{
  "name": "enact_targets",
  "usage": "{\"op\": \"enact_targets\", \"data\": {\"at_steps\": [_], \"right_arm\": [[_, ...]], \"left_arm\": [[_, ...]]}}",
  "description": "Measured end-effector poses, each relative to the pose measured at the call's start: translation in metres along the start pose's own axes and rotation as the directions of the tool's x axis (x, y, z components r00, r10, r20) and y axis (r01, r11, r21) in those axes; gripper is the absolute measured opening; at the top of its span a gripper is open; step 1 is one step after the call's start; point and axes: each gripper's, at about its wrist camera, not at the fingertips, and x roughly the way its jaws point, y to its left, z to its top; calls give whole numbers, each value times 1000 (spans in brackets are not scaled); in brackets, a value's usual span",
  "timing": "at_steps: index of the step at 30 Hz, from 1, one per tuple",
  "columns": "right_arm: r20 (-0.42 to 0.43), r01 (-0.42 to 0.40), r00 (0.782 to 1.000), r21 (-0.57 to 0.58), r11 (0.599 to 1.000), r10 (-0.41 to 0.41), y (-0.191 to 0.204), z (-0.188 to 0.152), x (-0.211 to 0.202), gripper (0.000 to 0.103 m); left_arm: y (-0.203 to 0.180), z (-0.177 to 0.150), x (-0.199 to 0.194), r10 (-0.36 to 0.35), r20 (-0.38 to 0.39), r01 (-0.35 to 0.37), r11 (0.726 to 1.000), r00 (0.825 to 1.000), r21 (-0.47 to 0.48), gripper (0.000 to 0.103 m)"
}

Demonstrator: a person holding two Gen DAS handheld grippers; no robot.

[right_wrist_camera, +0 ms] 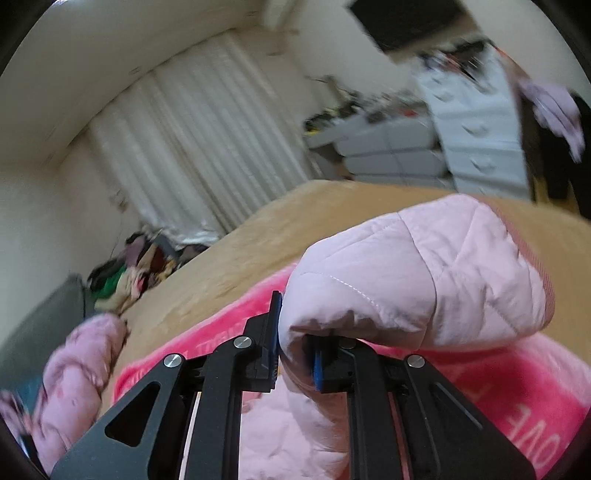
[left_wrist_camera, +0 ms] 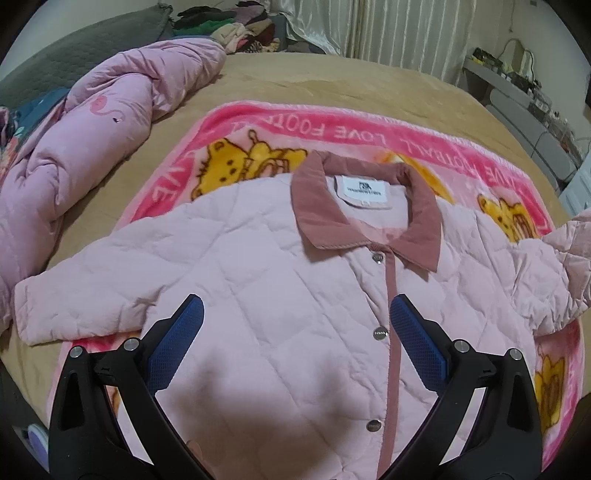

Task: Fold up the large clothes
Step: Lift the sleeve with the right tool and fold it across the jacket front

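A pale pink quilted jacket (left_wrist_camera: 266,280) with a dusty-rose collar (left_wrist_camera: 365,206) lies front up and snapped shut on a pink cartoon blanket (left_wrist_camera: 280,129). Its left sleeve (left_wrist_camera: 74,306) lies spread flat. My left gripper (left_wrist_camera: 295,317) is open and empty, hovering above the jacket's chest by the snap placket. My right gripper (right_wrist_camera: 295,350) is shut on the jacket's right sleeve (right_wrist_camera: 424,273) and holds it lifted above the blanket; that raised sleeve also shows in the left wrist view (left_wrist_camera: 569,240) at the right edge.
The blanket lies on a tan bedspread (left_wrist_camera: 332,81). A bunched pink duvet (left_wrist_camera: 92,147) lies along the bed's left side. A heap of clothes (left_wrist_camera: 236,26) sits beyond the far edge. White drawers (right_wrist_camera: 476,140) and a cluttered shelf (left_wrist_camera: 517,85) stand to the right.
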Motion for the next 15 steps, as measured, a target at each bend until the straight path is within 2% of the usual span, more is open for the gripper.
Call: {"op": "enact_targets", "data": {"at_steps": [9, 15], "right_arm": [[-10, -95, 995, -248, 964, 95, 115, -13, 5, 13], [-64, -181, 983, -344, 921, 170, 170, -42, 5, 13]], "left_arm": [[23, 18, -25, -54, 47, 57, 997, 997, -48, 95], [39, 27, -39, -31, 75, 37, 997, 997, -73, 95]]}}
